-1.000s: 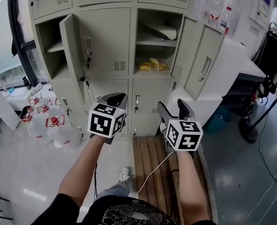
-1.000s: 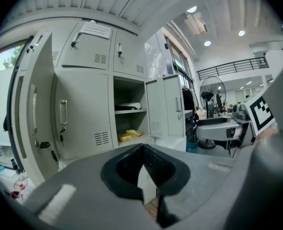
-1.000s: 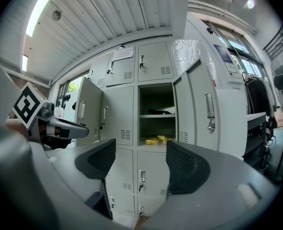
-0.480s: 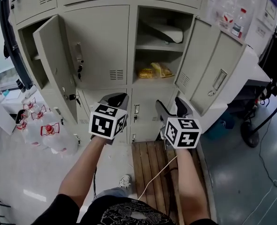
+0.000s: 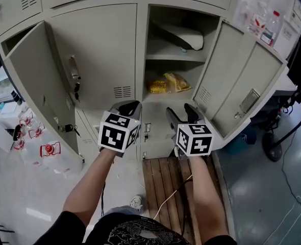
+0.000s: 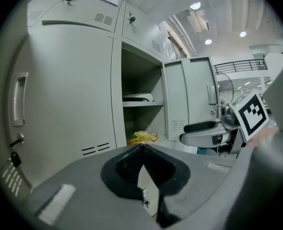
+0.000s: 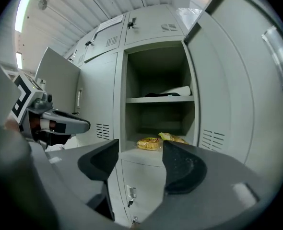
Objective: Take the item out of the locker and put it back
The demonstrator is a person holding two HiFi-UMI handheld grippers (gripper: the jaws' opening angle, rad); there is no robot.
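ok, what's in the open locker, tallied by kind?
Yellow packets, on the lower shelf: 2
White object, on the upper shelf: 1
Total: 3

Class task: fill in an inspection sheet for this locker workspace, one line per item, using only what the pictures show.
Surface: lower shelf, partly bare.
Job's things: yellow packets on that shelf; white item on the shelf above.
Clutter: water bottles on the floor, left.
Grippers: left gripper shut, empty; right gripper jaws apart, just been closing, nothing between them.
Cables: white cable across the wooden slats.
Surroundings: grey lockers, open doors left and right.
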